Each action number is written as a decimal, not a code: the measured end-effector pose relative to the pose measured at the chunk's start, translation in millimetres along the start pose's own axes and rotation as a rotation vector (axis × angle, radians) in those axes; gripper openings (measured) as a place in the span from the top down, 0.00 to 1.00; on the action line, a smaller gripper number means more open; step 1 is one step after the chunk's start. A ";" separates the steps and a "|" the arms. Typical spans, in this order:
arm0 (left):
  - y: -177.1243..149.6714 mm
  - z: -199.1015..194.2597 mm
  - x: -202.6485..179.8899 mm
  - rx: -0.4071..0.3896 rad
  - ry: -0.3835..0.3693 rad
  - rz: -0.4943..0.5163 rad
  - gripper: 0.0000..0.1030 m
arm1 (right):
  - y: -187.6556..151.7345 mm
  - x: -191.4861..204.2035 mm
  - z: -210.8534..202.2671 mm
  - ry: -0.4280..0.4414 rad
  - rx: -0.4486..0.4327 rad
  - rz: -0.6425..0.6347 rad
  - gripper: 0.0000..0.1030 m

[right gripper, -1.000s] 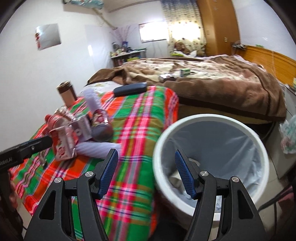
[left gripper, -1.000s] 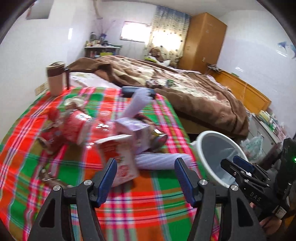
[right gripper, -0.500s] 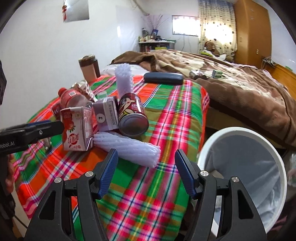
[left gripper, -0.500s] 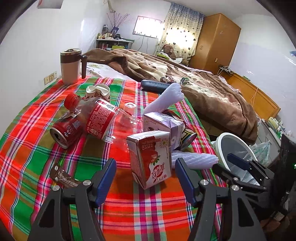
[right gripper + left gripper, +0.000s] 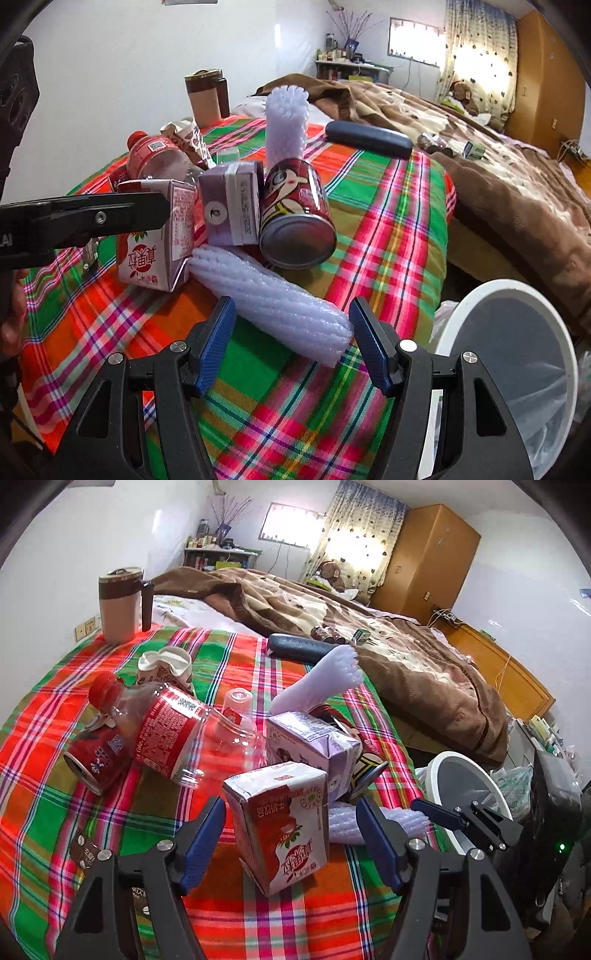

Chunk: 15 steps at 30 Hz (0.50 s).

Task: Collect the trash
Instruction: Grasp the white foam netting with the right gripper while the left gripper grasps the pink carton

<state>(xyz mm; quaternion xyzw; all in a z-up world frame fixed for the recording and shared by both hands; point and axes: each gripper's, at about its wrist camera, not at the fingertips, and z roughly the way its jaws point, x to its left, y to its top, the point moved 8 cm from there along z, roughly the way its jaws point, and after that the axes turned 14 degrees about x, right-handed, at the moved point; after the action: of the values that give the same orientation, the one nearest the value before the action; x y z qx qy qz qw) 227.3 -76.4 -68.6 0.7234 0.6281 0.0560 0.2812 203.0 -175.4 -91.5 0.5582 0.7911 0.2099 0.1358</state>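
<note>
A red strawberry milk carton [image 5: 284,819] stands on the plaid cloth [image 5: 55,805], between the fingers of my left gripper [image 5: 291,834]. Its jaws are opening and the pads do not press on the carton. A white foam net sleeve [image 5: 273,299] lies just ahead of my open right gripper [image 5: 293,343], with its near end between the fingertips. Behind these lie a purple carton [image 5: 310,742], a red can [image 5: 295,214] on its side and a red-labelled plastic bottle [image 5: 159,720]. The white bin [image 5: 480,291] stands off the cloth's right edge.
A second foam sleeve [image 5: 321,683] leans up behind the pile. A crushed paper cup [image 5: 166,664], another red can [image 5: 96,757] and a wrapper [image 5: 85,853] lie at the left. A brown lidded mug [image 5: 118,605], a dark case [image 5: 299,648] and a brown blanket [image 5: 406,657] sit further back.
Both grippers have come closer to the pile and lower. The right wrist view swung from the bin to the foam sleeve. The left jaws stand a little wider around the red carton.
</note>
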 end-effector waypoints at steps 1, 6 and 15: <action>0.9 1.6 -0.1 0.000 0.000 0.001 0.30 | -2.1 -0.9 -0.1 0.002 0.004 0.007 0.37; 2.0 12.0 0.9 0.021 0.011 -0.004 0.30 | -8.3 0.4 0.2 0.005 0.020 0.025 0.49; 1.5 20.7 3.2 0.027 0.013 -0.019 0.30 | -16.6 -0.6 -6.3 -0.012 0.022 0.040 0.71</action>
<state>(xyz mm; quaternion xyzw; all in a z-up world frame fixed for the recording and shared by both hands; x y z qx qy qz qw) 238.2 -80.4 -86.1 0.7207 0.6375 0.0497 0.2678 186.6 -181.9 -94.0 0.5767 0.7812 0.2007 0.1299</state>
